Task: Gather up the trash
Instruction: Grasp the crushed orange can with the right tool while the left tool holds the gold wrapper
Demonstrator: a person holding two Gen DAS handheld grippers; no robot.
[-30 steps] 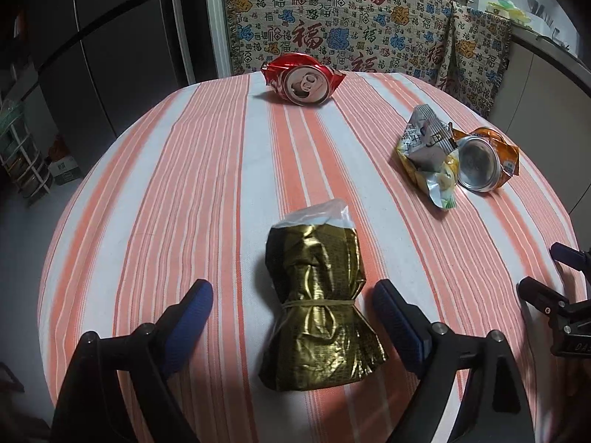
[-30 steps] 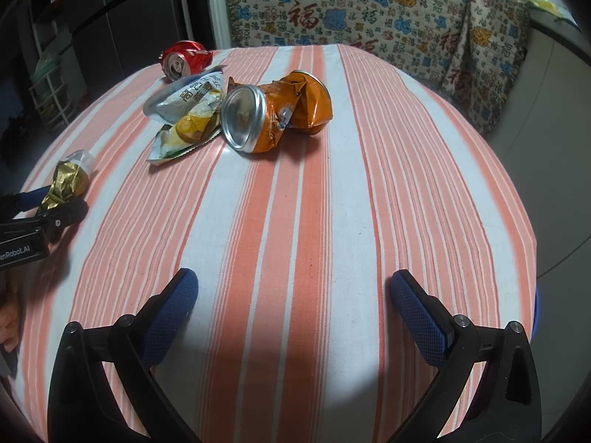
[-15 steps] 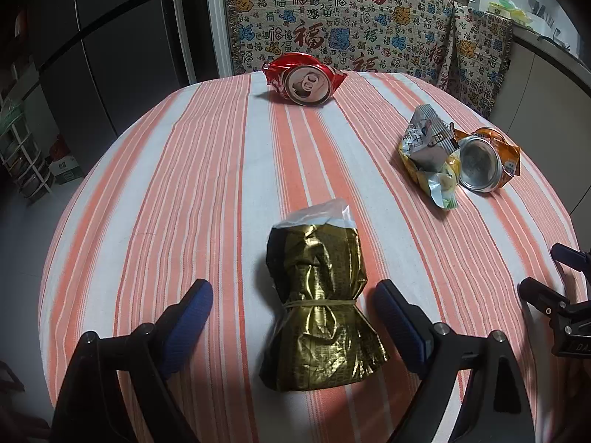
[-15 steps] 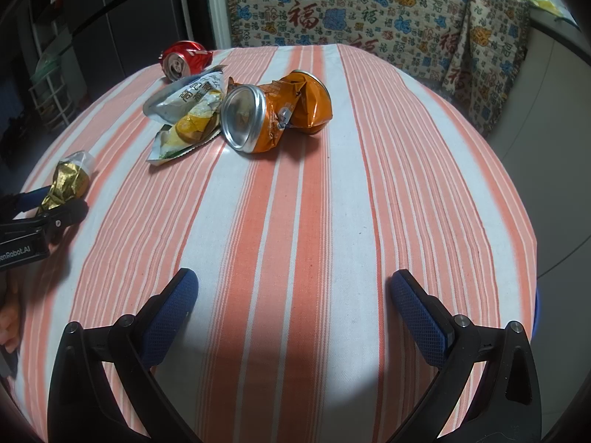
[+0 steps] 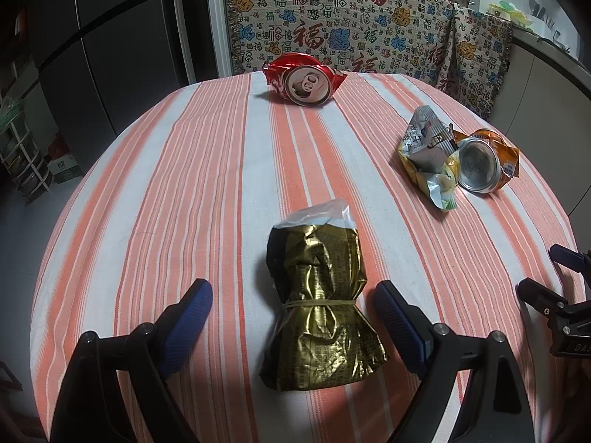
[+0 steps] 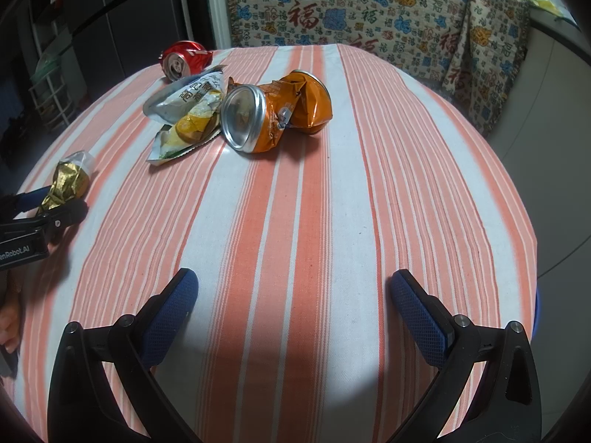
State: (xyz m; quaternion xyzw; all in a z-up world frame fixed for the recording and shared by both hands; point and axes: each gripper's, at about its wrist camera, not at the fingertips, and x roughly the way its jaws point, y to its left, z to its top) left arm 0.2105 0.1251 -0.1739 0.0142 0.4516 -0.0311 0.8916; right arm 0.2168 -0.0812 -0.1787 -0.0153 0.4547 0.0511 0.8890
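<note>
A gold foil wrapper (image 5: 317, 302), tied with a rubber band, lies on the striped tablecloth (image 5: 192, 192) between the fingers of my left gripper (image 5: 293, 306). That gripper is open, its blue pads apart from the wrapper on both sides. Farther off lie a crushed red can (image 5: 304, 81), a torn snack bag (image 5: 428, 155) and a crushed orange can (image 5: 484, 162) touching it. My right gripper (image 6: 293, 299) is open over bare cloth, nothing between its fingers. From there the orange can (image 6: 273, 110), snack bag (image 6: 188, 118), red can (image 6: 181, 61) and gold wrapper (image 6: 68, 182) lie ahead and to the left.
The round table ends close on all sides. A patterned cloth (image 5: 332, 26) hangs over furniture behind it. A dark refrigerator (image 5: 92, 55) stands at back left, a counter (image 5: 546, 62) at the right. A person's fingers (image 6: 9, 325) show at the left edge of the right wrist view.
</note>
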